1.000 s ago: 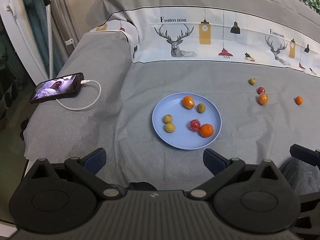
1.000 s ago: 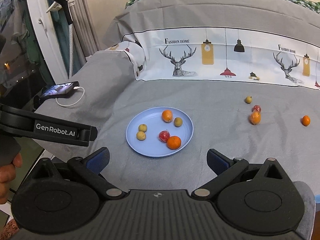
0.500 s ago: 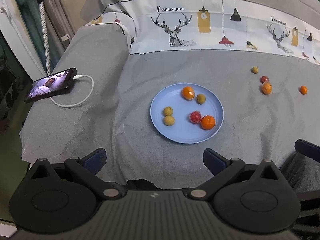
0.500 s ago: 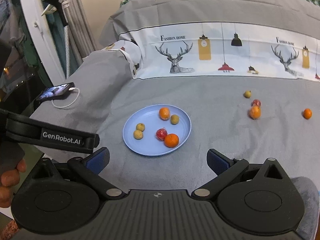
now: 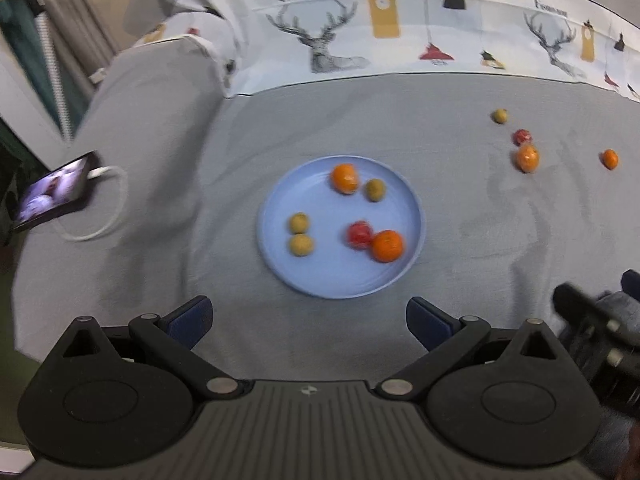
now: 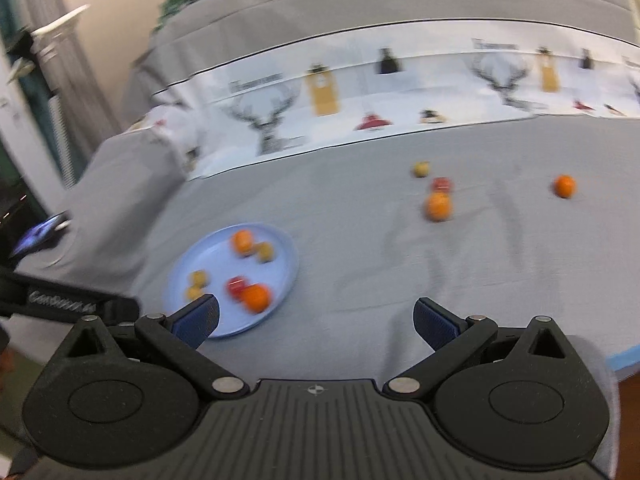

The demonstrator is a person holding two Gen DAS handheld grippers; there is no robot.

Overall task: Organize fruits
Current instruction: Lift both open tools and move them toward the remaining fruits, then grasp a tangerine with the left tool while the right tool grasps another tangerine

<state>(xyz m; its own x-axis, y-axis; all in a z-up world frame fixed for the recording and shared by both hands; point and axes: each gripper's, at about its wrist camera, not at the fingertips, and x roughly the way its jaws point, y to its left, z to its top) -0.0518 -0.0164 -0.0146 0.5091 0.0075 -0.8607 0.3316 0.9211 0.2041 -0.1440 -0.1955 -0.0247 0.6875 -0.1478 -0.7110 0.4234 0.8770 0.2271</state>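
A light blue plate (image 5: 400,276) (image 6: 286,280) lies on a grey bedsheet and holds several fruits: two oranges, a red fruit and three small yellow-green ones. Loose on the sheet to its right lie a yellow-green fruit (image 5: 499,115) (image 6: 421,169), a red fruit (image 5: 523,136) (image 6: 442,184), an orange (image 5: 527,158) (image 6: 438,206) and a smaller orange (image 5: 609,159) (image 6: 564,186). My left gripper (image 5: 308,318) is open and empty, just short of the plate's near rim. My right gripper (image 6: 316,320) is open and empty, right of the plate, well short of the loose fruits.
A phone (image 5: 52,192) with a lit screen and a white cable (image 5: 100,216) lies at the bed's left edge. A printed deer pillowcase (image 5: 400,36) runs along the back. The right gripper's body (image 5: 596,332) shows at the left view's right edge.
Both grippers have moved forward over the bed. The right one has also swung right, so the plate now sits at its left and the loose fruits nearer its centre. Both stay open.
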